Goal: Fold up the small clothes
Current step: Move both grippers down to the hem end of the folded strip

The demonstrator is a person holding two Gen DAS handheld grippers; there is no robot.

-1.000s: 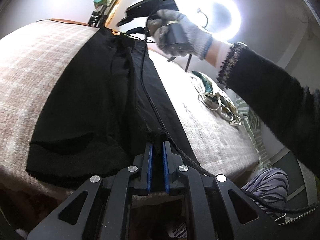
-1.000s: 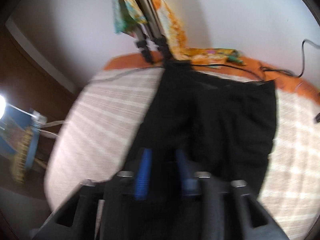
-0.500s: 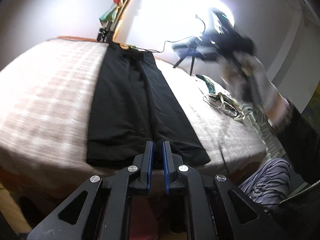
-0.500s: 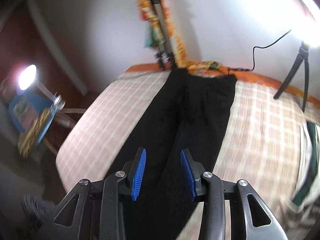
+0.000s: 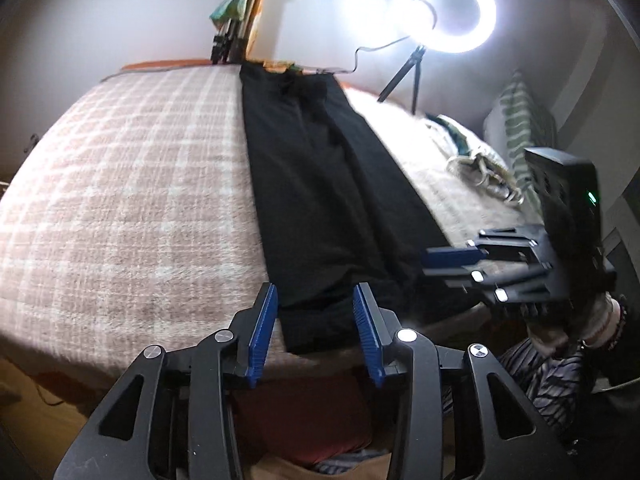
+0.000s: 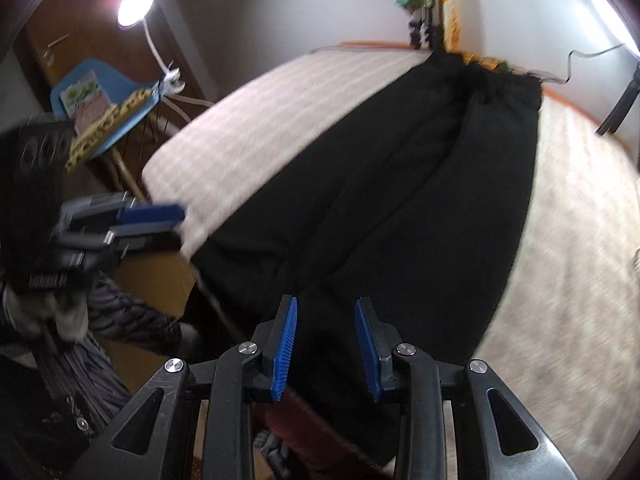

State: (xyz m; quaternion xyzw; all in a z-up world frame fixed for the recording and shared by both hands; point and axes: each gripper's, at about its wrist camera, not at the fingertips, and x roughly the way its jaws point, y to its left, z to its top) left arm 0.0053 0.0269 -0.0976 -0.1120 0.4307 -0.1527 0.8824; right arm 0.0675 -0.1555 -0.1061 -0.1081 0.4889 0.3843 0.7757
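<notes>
1. Your bed [image 5: 120,200] carries the black trousers [image 5: 320,184] laid flat, their long axis running away from you, hems at the near edge.
2. Your left hand-held gripper [image 5: 316,330] hovers over the left hem, opening, empty.
3. Your right hand-held gripper [image 6: 326,344], closing and empty, hangs above the right hem, about as near.

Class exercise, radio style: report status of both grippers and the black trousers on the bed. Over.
Left gripper jaws opening, nothing held. Right gripper jaws closing, nothing gripped yet. Black trousers flat lengthwise on checked blanket, hems at near edge. Nothing blocking.
</notes>
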